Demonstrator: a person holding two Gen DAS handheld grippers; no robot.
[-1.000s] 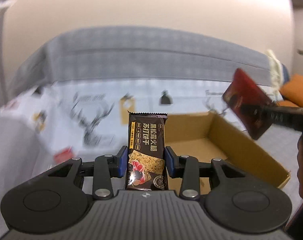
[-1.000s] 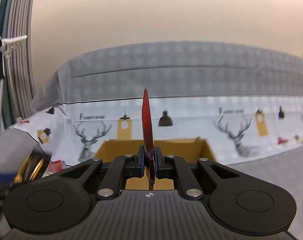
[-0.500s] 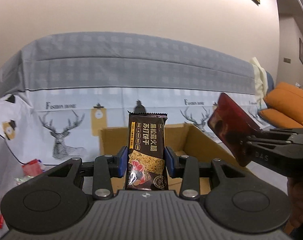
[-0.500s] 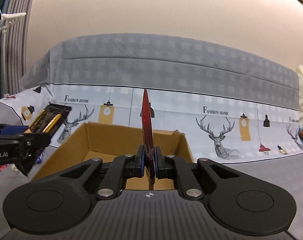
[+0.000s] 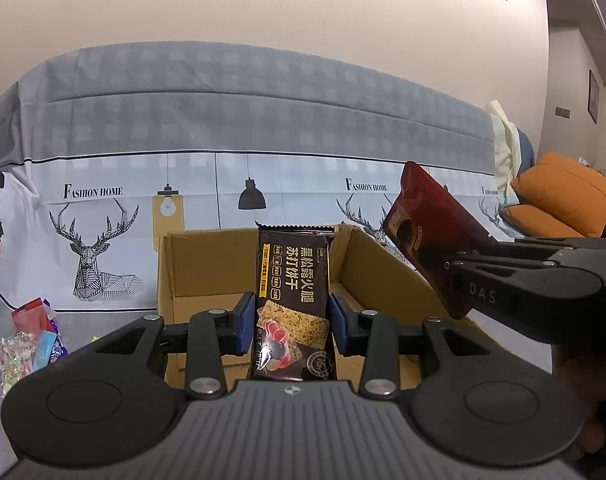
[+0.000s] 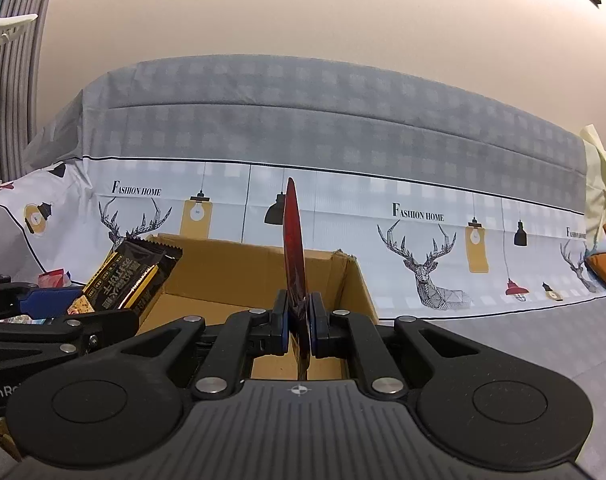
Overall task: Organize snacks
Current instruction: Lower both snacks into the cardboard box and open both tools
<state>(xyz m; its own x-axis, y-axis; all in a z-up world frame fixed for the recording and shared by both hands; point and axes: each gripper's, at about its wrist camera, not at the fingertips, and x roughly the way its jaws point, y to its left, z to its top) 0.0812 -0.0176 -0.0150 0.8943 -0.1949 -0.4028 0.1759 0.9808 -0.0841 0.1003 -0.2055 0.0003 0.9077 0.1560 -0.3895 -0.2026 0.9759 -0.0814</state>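
Both grippers hang over an open cardboard box [image 5: 383,264] that sits on a grey surface in front of a bed draped in a deer-print sheet [image 5: 103,216].

The left gripper [image 5: 293,322] points slightly downward and is clamped on a dark brown cracker packet [image 5: 293,280]. Its 2 blue pads [image 5: 247,320] press the packet's long edges, and the packet stands upright, its printed face to the camera, above the near part of the box.

The right gripper [image 6: 299,322] also tilts slightly down, its jaws nearly together on a thin red packet [image 6: 294,240], seen edge-on in its own view. In the left view that red packet slants over the box's right wall.

What shows of the box floor looks bare.

A small heap of loose wrapped snacks [image 5: 31,340] lies on the grey surface left of the box.
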